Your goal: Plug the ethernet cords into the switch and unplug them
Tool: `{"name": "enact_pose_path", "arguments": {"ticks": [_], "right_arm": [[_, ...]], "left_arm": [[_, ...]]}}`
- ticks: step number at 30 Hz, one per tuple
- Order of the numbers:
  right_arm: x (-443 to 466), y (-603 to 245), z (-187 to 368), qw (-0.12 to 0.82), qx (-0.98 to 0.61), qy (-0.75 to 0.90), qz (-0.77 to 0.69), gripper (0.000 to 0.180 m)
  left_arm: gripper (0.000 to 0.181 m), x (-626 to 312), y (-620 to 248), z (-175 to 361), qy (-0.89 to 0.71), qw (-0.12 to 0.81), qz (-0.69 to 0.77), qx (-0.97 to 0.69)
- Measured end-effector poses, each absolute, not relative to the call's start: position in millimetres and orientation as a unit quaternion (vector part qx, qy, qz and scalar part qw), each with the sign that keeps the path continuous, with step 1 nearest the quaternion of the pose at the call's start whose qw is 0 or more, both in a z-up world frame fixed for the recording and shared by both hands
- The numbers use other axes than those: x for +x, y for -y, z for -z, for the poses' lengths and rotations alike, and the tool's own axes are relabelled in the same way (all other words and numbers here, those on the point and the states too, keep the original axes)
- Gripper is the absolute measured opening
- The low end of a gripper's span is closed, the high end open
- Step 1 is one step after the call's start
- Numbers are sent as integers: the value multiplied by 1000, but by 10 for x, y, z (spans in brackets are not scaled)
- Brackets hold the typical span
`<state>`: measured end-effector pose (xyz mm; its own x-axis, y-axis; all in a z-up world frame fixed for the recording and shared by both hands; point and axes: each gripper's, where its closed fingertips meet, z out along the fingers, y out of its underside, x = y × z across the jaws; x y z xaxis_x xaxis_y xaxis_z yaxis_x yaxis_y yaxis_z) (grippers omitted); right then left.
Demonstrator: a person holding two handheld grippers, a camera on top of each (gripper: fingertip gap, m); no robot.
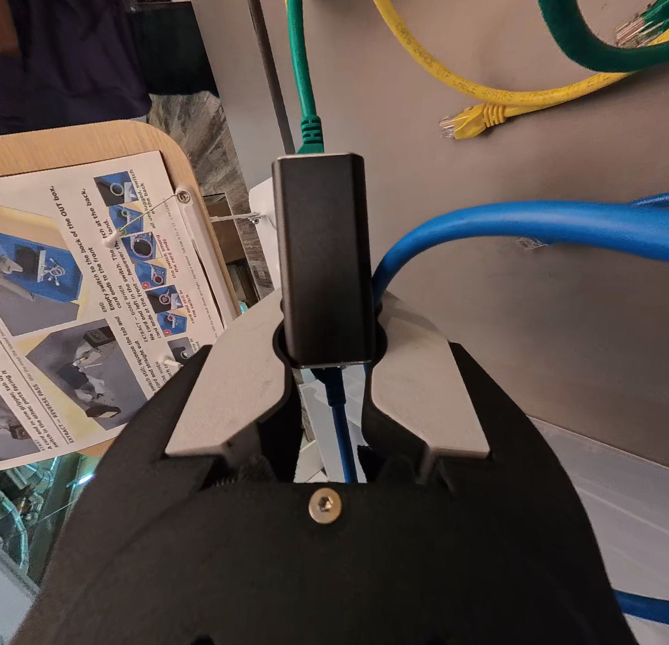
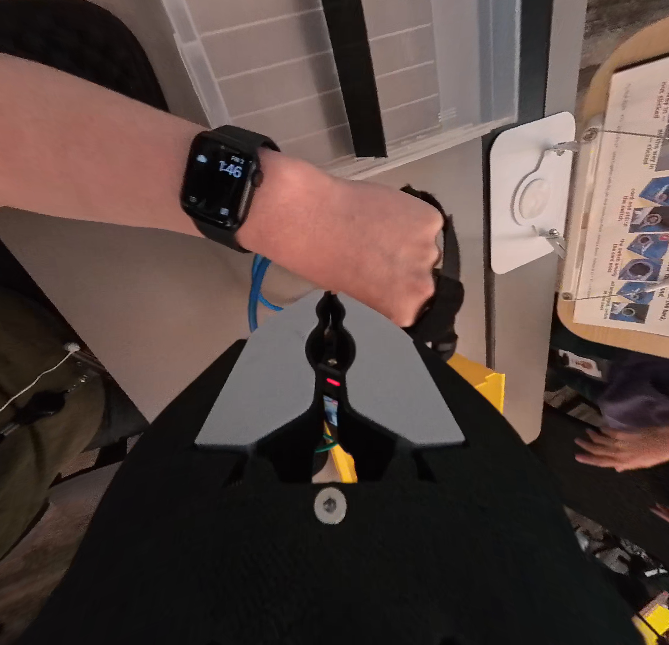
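Up close, the left gripper [image 1: 327, 341] is clamped on a black switch [image 1: 322, 258], its grey fingers [image 1: 231, 385] pinching the near end so the box stands steady, likely to brace it while cords go in or out; a green ethernet cord [image 1: 307, 102] runs into the switch's far end; a blue ethernet cord [image 1: 506, 225] curves in from the right toward the near end, where a blue plug [image 1: 335, 381] sits just below the box; a yellow ethernet cord [image 1: 470, 120] lies loose, unplugged, on the grey surface [image 1: 506, 338] at far right; the right gripper [image 2: 329, 320] has its fingers together on nothing visible, pointing toward the person's left hand [image 2: 362, 244], which wears a black watch [image 2: 221, 186]; an instruction sheet [image 1: 90, 301] lies at left
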<state>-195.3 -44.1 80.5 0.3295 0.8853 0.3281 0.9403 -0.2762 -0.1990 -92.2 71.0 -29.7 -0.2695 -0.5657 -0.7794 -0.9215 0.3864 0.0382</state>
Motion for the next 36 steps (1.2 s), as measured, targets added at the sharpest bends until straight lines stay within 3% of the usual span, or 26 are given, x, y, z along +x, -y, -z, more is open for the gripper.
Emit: {"name": "enact_pose_path", "arguments": {"ticks": [1, 9, 12, 18, 24, 30, 36], "right_arm": [[-1907, 350, -870, 182, -801, 565, 81, 0], [-1259, -246, -834, 75, -899, 432, 8, 1], [-1349, -177, -855, 86, -891, 446, -11, 0], [-1772, 274, -1114, 150, -822, 538, 109, 0], [-2036, 693, -810, 118, -781, 603, 111, 0], [-1696, 62, -1139, 136, -847, 508, 75, 0], [-1227, -353, -919, 90, -902, 421, -26, 1]], "left_arm": [[38, -932, -708, 293, -754, 350, -256, -494], [38, -1008, -686, 184, -743, 357, -276, -494], [38, -1016, -695, 185, -744, 357, -277, -493], [38, -1007, -746, 229, -743, 352, -272, -500], [38, -1020, -725, 220, -740, 354, -269, -505], [38, -1079, -706, 164, -737, 354, -275, -507], [38, -1097, -682, 107, -731, 367, -275, -505]]}}
